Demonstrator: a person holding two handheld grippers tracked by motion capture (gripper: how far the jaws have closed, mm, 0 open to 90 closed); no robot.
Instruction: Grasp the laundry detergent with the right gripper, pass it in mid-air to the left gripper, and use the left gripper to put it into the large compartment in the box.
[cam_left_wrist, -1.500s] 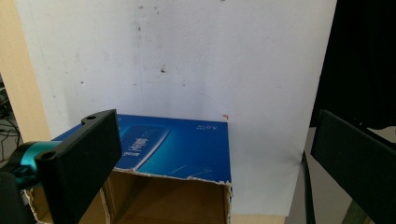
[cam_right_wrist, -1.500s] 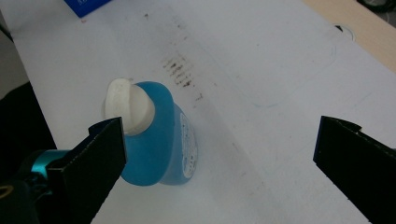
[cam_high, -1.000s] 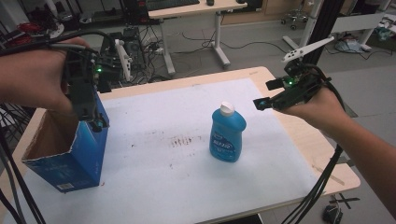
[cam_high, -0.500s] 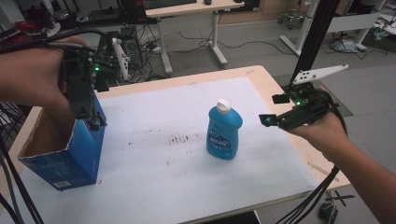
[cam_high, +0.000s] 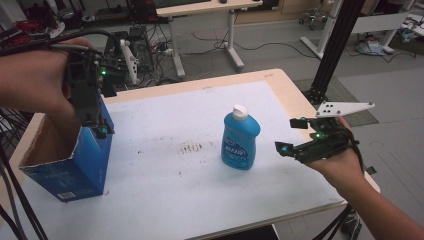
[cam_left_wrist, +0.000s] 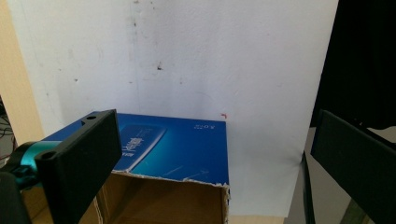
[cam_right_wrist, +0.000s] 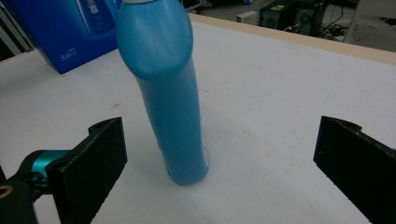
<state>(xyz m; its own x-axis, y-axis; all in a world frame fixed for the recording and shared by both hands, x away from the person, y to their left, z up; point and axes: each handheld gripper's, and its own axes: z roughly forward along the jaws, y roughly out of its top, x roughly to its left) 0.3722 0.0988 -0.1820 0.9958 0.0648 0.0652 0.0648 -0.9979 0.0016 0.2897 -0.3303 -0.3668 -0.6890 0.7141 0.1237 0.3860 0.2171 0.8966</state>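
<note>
Blue bottle upright mid-table, right gripper spread wide just beside it, left gripper over the open box.

The blue detergent bottle (cam_high: 240, 140) stands upright with its white cap (cam_high: 240, 111) on the white table cover (cam_high: 170, 170), near the centre; its label print is too small to read. The right gripper (cam_high: 292, 136) sits just to the bottle's right, jaws wide apart and not touching it; in the right gripper view the bottle (cam_right_wrist: 167, 88) rises between the jaws with its cap cut off by the top edge. The left gripper (cam_high: 100, 131) hangs at the rim of the open blue cardboard box (cam_high: 70, 165) at the table's left. In the left gripper view its jaws stand apart above the box's torn edge (cam_left_wrist: 187, 179); the box's inside is mostly out of frame.
</note>
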